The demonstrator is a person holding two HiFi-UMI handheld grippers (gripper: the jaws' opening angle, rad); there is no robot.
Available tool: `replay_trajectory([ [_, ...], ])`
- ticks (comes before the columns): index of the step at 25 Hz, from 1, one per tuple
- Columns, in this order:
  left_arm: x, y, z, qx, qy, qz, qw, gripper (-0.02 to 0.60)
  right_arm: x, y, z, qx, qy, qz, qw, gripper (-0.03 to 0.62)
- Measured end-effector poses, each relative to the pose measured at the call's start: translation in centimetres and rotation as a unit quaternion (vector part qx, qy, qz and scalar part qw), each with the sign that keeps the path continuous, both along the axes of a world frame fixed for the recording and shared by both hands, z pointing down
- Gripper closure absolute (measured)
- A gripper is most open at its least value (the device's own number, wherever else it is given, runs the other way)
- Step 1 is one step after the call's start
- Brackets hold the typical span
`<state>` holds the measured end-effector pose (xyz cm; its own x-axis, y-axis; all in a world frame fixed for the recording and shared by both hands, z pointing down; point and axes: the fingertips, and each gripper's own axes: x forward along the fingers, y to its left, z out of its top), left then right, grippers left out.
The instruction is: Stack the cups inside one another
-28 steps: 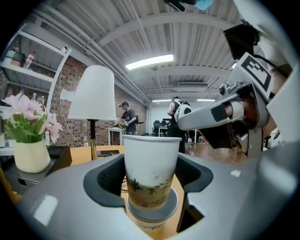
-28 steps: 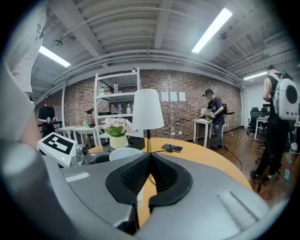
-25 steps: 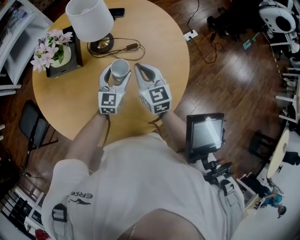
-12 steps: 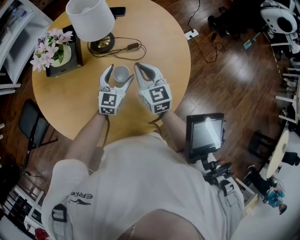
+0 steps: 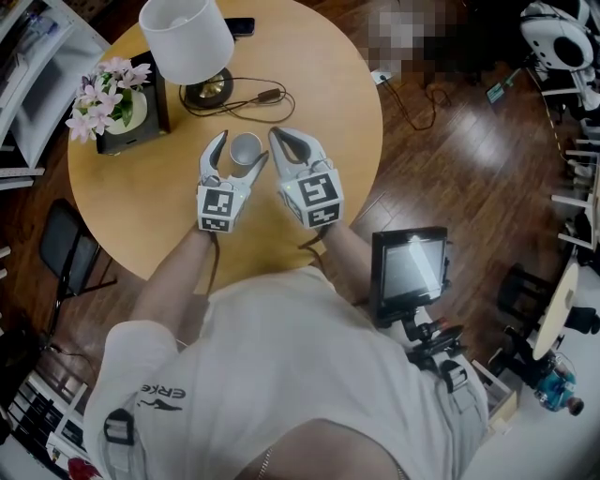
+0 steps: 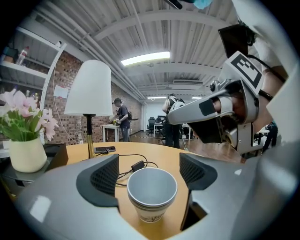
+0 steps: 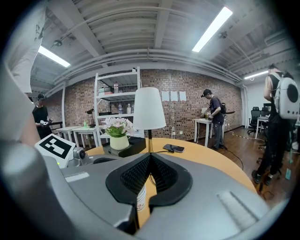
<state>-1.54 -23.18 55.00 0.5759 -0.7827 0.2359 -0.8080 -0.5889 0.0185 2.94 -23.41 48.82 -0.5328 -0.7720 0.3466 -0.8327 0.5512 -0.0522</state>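
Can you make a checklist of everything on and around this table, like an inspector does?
Surface: round wooden table, light top.
Job's things: white cups, nested together, upright on the table.
Clutter: white lamp, pink flowers in a pot, dark phone, all at the far side.
Grippers: left claw open, the cups between its jaws but not touched; right claw shut, nothing in it.
Cables: lamp cord looped on the table behind the cups.
Surroundings: dark wooden floor, black chair, small screen on a stand.
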Motion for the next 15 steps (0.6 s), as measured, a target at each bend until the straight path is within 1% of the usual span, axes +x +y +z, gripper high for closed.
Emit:
replay_trajectory([
  [7,-0.8,0.4,-2.0,0.015,0.003,-0.008,0.9999,0.195,-0.1,0.7,-1.0,0.009,-0.005,-0.001,1.000,0.579],
  [9,-1.0,0.6,-3.1,0.020,0.009,-0.013,0.9997,0.234,0.0,0.9,-1.6,0.015,-0.007,-0.002,1.000,0.579],
  [10,-1.2,0.6,-3.8,0.023,0.013,-0.018,0.9995,0.266,0.0,1.0,-2.0,0.019,-0.007,-0.002,1.000,0.579],
  [15,-2.5,1.5,-7.6,0.052,0.023,-0.039,0.9977,0.452,-0.2,1.9,-3.9,0.037,-0.013,-0.004,0.999,0.579],
])
